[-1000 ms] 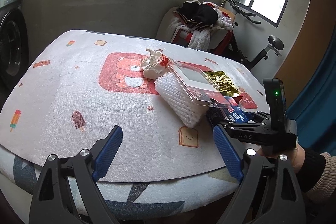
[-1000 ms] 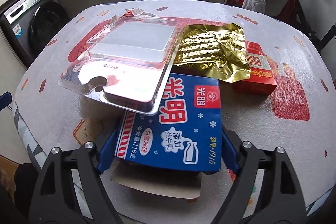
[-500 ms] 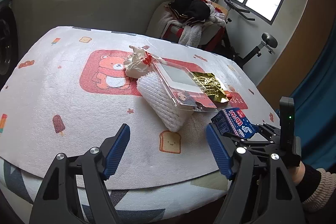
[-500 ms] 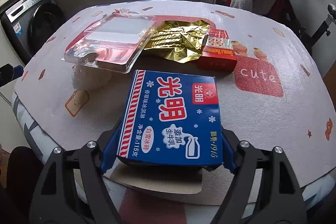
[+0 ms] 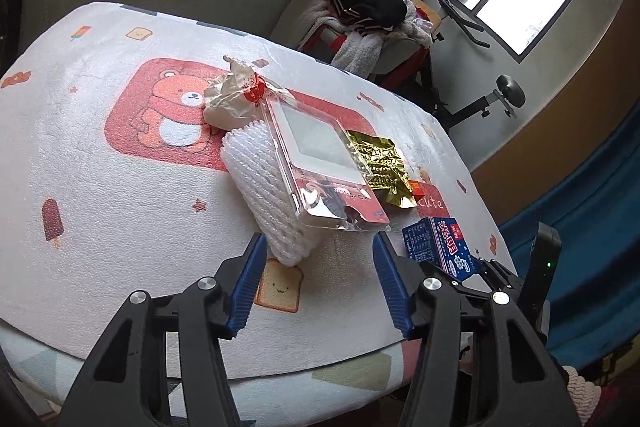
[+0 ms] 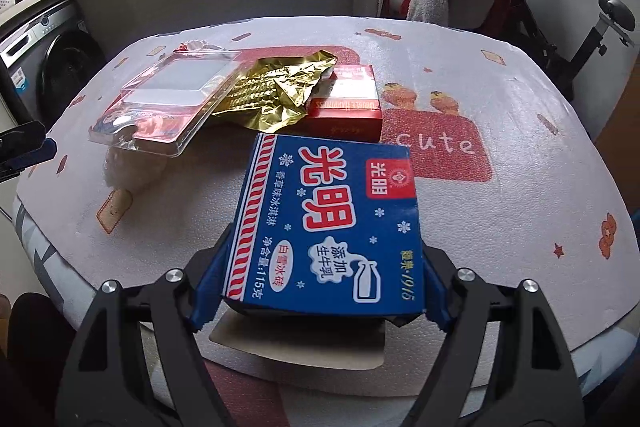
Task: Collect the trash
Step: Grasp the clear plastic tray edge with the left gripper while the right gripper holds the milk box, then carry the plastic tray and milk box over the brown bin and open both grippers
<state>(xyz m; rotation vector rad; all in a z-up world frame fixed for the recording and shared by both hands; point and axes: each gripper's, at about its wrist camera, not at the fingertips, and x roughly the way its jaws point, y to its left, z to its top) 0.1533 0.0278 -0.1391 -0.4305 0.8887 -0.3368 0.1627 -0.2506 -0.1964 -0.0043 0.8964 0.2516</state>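
The right claw (image 6: 320,291) has a firm hold of the blue carton (image 6: 328,223): its two blue pads press on the carton's left and right sides, and the carton sits lifted above the near edge of the surface (image 6: 520,195). In the left wrist view the same carton (image 5: 440,247) shows at the right, near the surface's near right corner, with the right claw (image 5: 480,267) behind it.

The left claw (image 5: 320,287) hangs over the near edge with its jaws about half apart and closing; nothing is between them. Just beyond its tips lies the white foam net (image 5: 264,195), with its near end a little left of the gap between the pads. A clear plastic tray (image 5: 320,163) rests tilted on top of the net. At the far end of the net sits a crumpled clear wrapper (image 5: 236,99) with a red mark. To the right of the tray lies a gold foil wrapper (image 5: 380,163), and a red box (image 6: 348,107) lies partly under the foil's right edge, just beyond the carton.
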